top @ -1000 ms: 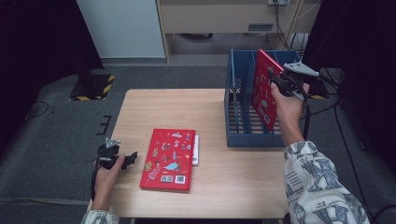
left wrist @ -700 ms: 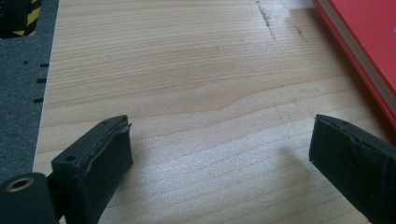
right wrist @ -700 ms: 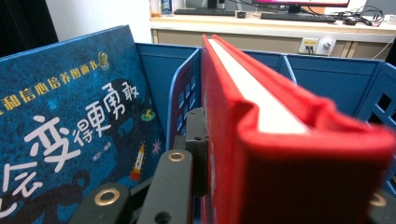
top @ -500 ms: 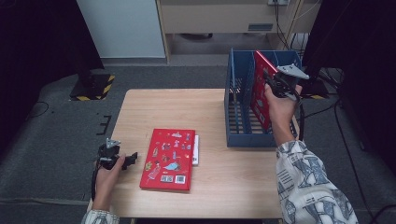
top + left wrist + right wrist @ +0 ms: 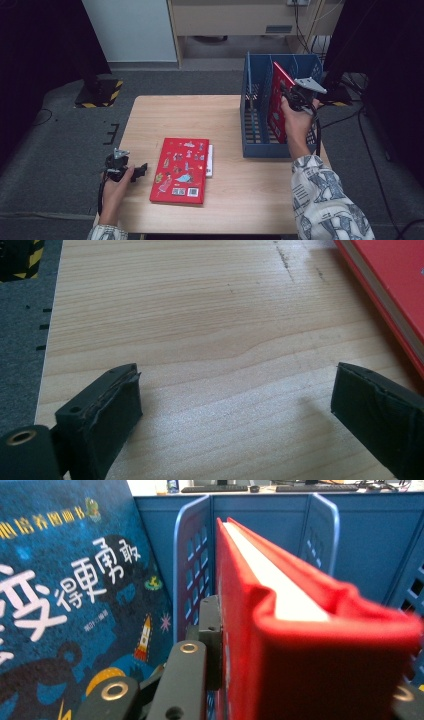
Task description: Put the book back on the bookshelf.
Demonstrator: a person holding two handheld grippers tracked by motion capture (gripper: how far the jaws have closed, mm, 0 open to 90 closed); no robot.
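The right gripper (image 5: 292,97) is clamped on a red book (image 5: 276,102), its jaws pressed against the two covers near one corner. The book stands on edge inside the blue rack (image 5: 248,100) at about 2 o'clock on the table (image 5: 200,115). It is tilted, with its top leaning toward 1 o'clock; its long axis runs roughly from 12 to 6 along the rack, and the cover faces 9 o'clock. In the right gripper view the book's (image 5: 280,630) white page edge points away from the camera, between two blue dividers (image 5: 192,555), with a dark blue book (image 5: 65,590) standing in the next slot to the left.

The left gripper (image 5: 131,171) rests at about 8 o'clock, its jaws wide apart with bare wood between them. A second red book (image 5: 182,170) lies flat just beside it, long axis from 12 to 6.
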